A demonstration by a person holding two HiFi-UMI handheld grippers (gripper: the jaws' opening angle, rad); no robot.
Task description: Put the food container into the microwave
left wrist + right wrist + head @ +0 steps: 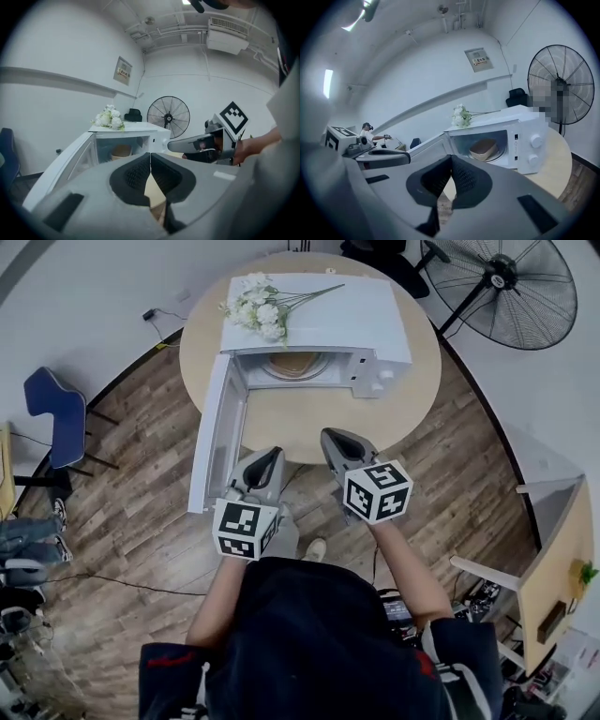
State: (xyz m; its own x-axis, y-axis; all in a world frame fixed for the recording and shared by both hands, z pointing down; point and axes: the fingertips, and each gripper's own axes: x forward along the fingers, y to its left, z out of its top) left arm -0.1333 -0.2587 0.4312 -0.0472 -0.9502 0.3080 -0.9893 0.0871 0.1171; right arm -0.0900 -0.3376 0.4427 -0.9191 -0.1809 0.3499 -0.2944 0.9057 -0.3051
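Note:
The white microwave [361, 320] stands on the round wooden table [412, 390] with its door [211, 432] swung wide open to the left. The tan food container [483, 148] rests inside on the turntable, also seen in the head view as the container [295, 364] and in the left gripper view as the container [121, 151]. My left gripper [270, 455] and right gripper [333, 437] hover side by side at the table's near edge, well short of the microwave. Both are shut with nothing between the jaws, as the left gripper [150, 160] and right gripper [451, 165] show.
A bunch of white flowers [255, 307] lies on top of the microwave. A standing fan [499, 287] is at the back right, a blue chair [54, 413] at the left, a wooden shelf [553, 577] at the right. Cables run over the plank floor.

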